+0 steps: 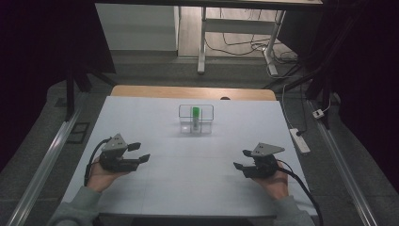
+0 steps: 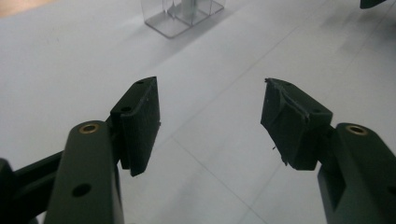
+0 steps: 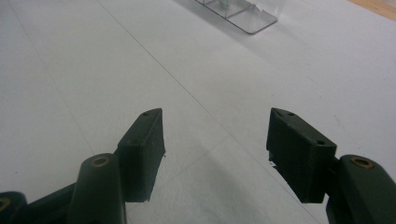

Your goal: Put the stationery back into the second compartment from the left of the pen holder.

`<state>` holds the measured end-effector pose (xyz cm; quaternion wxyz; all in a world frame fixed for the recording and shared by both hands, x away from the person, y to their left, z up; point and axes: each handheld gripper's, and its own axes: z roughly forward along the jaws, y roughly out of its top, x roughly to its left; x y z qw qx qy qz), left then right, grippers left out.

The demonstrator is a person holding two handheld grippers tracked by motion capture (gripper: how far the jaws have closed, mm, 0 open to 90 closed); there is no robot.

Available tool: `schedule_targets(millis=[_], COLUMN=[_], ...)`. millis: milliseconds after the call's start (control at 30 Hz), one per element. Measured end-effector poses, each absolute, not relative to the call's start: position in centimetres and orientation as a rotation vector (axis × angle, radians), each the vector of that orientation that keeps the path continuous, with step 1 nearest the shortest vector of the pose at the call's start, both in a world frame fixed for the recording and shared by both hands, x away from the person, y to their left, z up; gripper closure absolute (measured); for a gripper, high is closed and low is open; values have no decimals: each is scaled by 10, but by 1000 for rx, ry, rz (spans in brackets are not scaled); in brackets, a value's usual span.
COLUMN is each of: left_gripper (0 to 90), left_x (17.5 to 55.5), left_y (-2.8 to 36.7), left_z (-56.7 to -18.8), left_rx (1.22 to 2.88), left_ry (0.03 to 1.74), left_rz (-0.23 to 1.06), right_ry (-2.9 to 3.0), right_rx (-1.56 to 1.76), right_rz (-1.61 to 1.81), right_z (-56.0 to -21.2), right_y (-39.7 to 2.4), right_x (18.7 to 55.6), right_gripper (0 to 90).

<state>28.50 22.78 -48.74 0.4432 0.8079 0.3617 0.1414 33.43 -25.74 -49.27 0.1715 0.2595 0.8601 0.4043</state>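
A clear plastic holder (image 1: 196, 119) with compartments stands at the middle of the white table, towards the back, and an upright green tube (image 1: 195, 114) sits inside it. My left gripper (image 1: 140, 152) rests low at the table's left, held by a hand, jaws open with nothing between them. My right gripper (image 1: 243, 159) sits at the right, also open and empty. In the left gripper view the gripper (image 2: 211, 122) points towards the clear holder (image 2: 180, 14) far ahead. In the right gripper view the gripper (image 3: 215, 151) aims across bare table, with the clear holder (image 3: 240, 11) at the top edge.
The white table sheet (image 1: 188, 160) covers a wooden top whose back edge (image 1: 193, 92) shows. A power strip (image 1: 299, 140) and cables lie on the floor to the right. Desk legs (image 1: 202, 42) stand beyond the table.
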Motion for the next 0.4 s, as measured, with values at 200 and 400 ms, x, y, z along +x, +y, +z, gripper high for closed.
schedule_targets(millis=[200, 400], left_gripper=[373, 373], left_x=[282, 283], left_y=[230, 228], left_z=[-496, -497], left_rx=[2006, 2009], left_ry=[908, 902], left_rz=[334, 335], right_ry=[2428, 2419], right_rx=[747, 746], right_rz=[1151, 1157], right_z=[-491, -491], right_y=[-264, -269], right_x=[331, 330], right_gripper=[363, 363])
